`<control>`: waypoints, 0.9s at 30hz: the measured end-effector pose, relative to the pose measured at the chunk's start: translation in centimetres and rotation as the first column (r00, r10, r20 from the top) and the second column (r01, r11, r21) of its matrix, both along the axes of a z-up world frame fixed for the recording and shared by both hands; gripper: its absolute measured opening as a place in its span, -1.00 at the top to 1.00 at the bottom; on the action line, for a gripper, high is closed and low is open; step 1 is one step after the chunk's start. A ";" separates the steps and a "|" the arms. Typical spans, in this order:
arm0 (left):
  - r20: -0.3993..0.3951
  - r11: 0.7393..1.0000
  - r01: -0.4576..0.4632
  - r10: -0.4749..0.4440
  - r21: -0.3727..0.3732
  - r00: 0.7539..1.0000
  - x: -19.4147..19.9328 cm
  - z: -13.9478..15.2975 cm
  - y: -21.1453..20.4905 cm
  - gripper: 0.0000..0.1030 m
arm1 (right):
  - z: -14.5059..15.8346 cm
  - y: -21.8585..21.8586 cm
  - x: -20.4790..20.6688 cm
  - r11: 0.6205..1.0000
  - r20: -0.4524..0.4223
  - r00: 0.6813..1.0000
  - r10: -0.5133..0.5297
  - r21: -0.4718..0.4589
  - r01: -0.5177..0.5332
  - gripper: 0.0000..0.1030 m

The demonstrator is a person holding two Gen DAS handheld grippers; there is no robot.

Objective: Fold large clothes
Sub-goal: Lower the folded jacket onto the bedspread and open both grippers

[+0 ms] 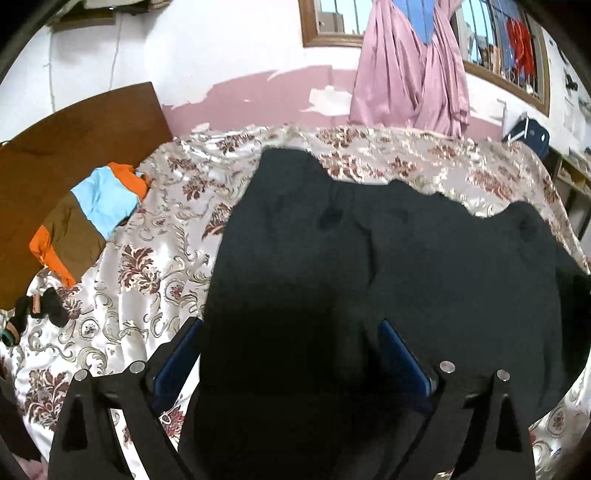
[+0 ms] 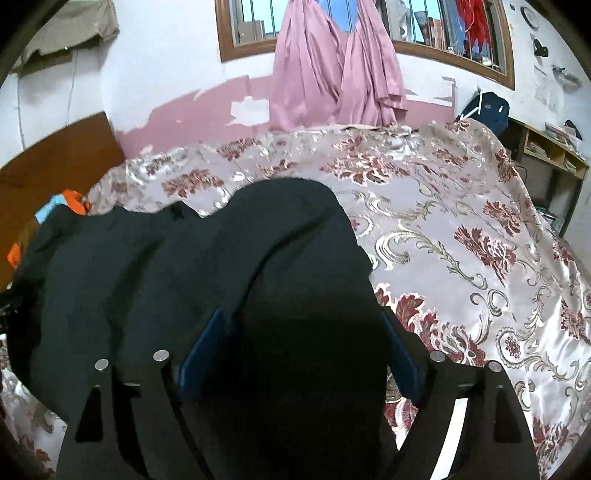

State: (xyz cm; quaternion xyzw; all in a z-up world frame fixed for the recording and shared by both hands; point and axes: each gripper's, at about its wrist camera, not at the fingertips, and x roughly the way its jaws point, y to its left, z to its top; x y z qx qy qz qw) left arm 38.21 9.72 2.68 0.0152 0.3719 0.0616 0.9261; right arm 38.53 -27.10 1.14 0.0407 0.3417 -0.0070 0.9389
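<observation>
Glossy floral bedspread (image 1: 147,266) bears rumpled black garment (image 1: 369,258); left tool (image 1: 291,332) and right tool (image 2: 301,325) gape wide.

Daylight from the window (image 2: 369,33) (slight blur), fisheye-bent edges, dark corners.

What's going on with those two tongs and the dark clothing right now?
Left tongs open, right tongs open, nothing pinched. Dark garment spread on the floral bedspread, cloth lying between both pairs. Folded colourful clothes off to one side, not obstructing.
</observation>
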 end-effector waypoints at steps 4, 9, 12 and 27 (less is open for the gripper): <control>0.060 1.000 -0.009 0.010 -0.012 0.998 -1.5 1.6 -0.2 -0.93 | 0.8 -0.2 -1.2 1.000 0.029 1.000 -0.002 0.010 0.002 -0.64; 0.131 1.000 0.015 -0.014 -0.006 0.991 -3.4 3.5 -1.6 -0.98 | 2.3 0.5 -3.2 1.000 0.100 0.995 0.023 0.000 -0.023 -0.83; 0.171 0.999 0.032 -0.027 -0.023 0.985 -4.7 4.8 -2.5 -1.00 | 3.4 1.1 -4.4 0.999 0.143 0.989 0.040 0.005 -0.042 -0.91; 0.288 0.996 0.085 -0.072 -0.036 0.955 -11.3 9.2 -5.1 -1.00 | 8.1 3.1 -11.0 0.997 0.305 0.951 0.061 0.021 -0.070 -0.97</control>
